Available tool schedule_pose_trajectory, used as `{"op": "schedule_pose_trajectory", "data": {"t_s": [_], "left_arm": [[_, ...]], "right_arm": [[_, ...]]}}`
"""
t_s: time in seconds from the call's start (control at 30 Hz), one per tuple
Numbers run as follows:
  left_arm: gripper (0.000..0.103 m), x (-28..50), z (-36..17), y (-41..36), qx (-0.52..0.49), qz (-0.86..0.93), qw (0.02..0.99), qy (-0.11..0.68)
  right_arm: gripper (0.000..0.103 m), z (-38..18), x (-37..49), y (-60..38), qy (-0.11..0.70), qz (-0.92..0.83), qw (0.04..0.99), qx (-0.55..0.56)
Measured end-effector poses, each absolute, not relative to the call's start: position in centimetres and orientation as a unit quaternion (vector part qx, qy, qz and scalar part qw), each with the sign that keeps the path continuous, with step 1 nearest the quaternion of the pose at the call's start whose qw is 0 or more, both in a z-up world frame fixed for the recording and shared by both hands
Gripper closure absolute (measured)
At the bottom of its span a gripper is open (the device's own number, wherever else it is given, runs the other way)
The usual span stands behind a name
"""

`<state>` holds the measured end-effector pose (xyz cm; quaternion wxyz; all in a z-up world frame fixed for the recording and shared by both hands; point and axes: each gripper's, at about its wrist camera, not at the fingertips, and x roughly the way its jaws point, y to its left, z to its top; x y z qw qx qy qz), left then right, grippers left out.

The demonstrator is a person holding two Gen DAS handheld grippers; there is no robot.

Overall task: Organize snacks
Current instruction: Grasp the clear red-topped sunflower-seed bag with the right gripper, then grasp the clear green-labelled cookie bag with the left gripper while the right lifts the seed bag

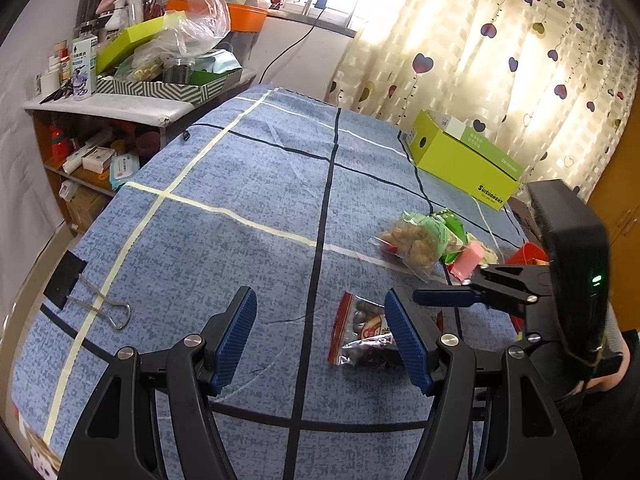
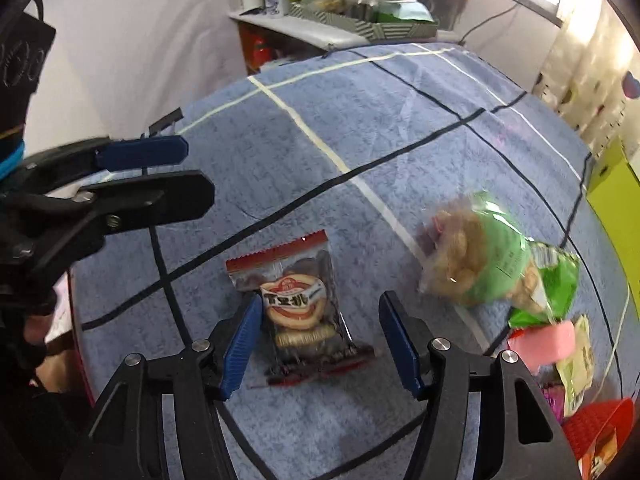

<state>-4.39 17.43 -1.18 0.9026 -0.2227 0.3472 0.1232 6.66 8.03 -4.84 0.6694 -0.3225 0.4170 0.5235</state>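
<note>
Snack packet (image 2: 304, 312) lengthwise between open fingers (flat)

A: Daylight pours through the pale heart-patterned fabric curtain (image 1: 500, 60) and blows the window out to white.

B: The blue checked cloth-covered worktop (image 1: 248, 200) is evenly lit, with soft shadows beneath the fingers.

A: Fisheye bending curves its lines, and the corners go black.

B: In the right wrist view the clear-and-green plastic snack bag (image 2: 480, 264) is smeared by motion blur.
</note>
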Motion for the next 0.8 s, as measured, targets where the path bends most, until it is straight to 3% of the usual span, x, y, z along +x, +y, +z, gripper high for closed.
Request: {"op": "schedule_pose_trajectory", "data": {"t_s": [0.1,0.17,0.33,0.8], "left_arm": [[0.036,-4.8,-1.0,17.7,-0.224,0.127,0.902,0.345],[0.036,-4.9,-0.9,17.8,-0.224,0.129,0.902,0.345],[0.036,-4.7,-0.8,17.4,-0.219,0.126,0.903,0.347],[0.036,1.4,0.1,13.6,-0.175,0.047,0.914,0.362]], "right_arm": [[0.043,-5.9,6.0,8.5,0.418,0.530,0.654,-0.342],[0.059,-5.8,6.0,8.3,0.417,0.527,0.660,-0.335],[0.070,-5.1,6.5,5.7,0.413,0.501,0.707,-0.282],[0.071,-1.2,7.2,-3.7,0.395,0.432,0.790,-0.180]]}}
